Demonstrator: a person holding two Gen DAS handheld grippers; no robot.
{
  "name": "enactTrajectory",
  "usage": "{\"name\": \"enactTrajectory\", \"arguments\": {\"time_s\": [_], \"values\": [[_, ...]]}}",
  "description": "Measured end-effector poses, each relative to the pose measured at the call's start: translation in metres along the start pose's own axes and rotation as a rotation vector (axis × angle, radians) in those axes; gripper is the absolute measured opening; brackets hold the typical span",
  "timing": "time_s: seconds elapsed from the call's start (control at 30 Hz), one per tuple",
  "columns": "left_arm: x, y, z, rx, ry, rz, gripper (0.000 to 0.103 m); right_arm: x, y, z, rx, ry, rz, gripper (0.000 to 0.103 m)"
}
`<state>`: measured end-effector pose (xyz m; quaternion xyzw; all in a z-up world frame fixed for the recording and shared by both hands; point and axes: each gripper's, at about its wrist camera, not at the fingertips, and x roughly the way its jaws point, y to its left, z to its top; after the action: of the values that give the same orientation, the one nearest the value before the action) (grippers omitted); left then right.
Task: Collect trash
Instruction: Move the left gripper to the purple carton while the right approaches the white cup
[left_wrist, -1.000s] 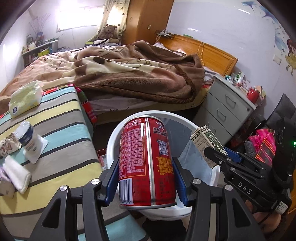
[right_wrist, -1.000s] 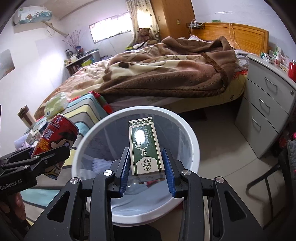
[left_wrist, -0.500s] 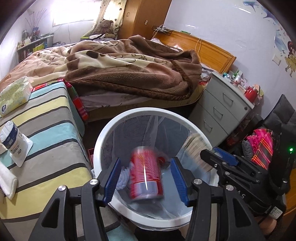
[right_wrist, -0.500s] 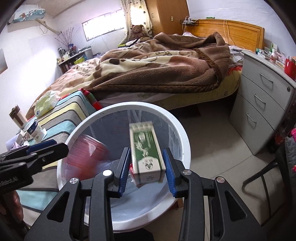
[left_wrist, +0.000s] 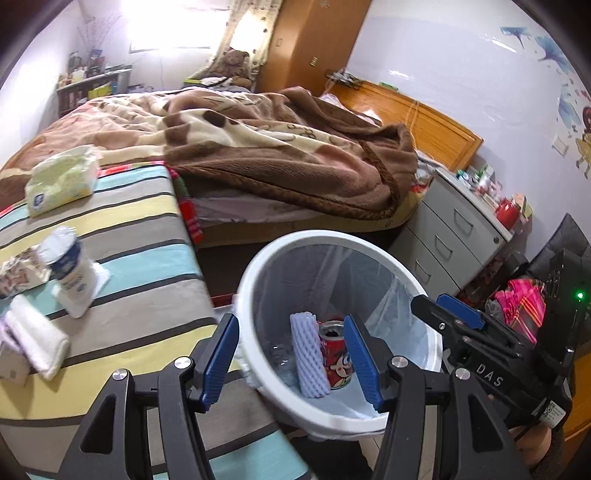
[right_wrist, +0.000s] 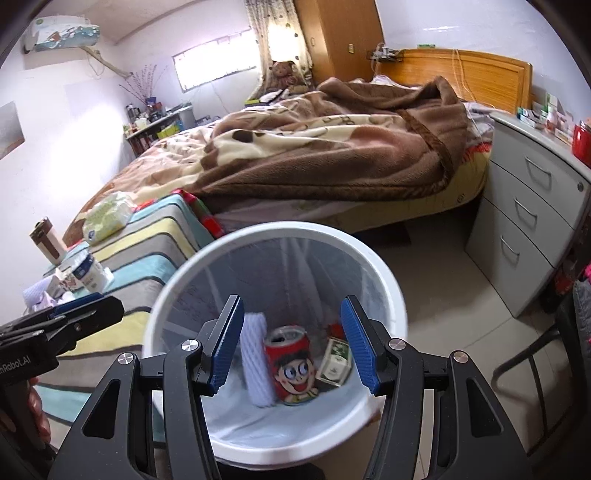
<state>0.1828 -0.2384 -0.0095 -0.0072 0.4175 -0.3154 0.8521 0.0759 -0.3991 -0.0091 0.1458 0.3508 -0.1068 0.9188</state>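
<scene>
Looking down the left wrist cam first: the left gripper (left_wrist: 291, 360) hangs over the near rim of the white trash bin (left_wrist: 255, 284), jaws spread wide with nothing between them. Down inside the bin a red can (left_wrist: 334, 360) stands upright, touching a lavender foam net sleeve (left_wrist: 308, 356) on its left. The right gripper (left_wrist: 448, 314) pokes in from the bin's right side, angled toward the rim, and its blue pads look parted too. Left of the bin is the striped table (left_wrist: 122, 229) with a tissue pack (left_wrist: 61, 179). Over on the right wrist cam, the right gripper (right_wrist: 293, 345) sits above the bin (right_wrist: 384, 277), jaws wide apart and empty. At the bottom: sleeve (right_wrist: 255, 363), can (right_wrist: 291, 363), then a green carton (right_wrist: 336, 362) leaning at the can's right.
</scene>
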Motion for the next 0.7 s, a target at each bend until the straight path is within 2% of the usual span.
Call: {"name": "enactTrajectory", "arguments": {"time_s": [0.27,0.7], "values": [[-0.038,0.046,-0.005,-0.083,-0.058,0.061,0.059,-0.001,0.034,0.003,-0.03,-0.037,0.086,0.058],[-0.095,0.144,-0.023,-0.271,-0.144,0.235,0.064,0.017,0.095,0.008,-0.103,-0.041,0.22,0.069]]}}
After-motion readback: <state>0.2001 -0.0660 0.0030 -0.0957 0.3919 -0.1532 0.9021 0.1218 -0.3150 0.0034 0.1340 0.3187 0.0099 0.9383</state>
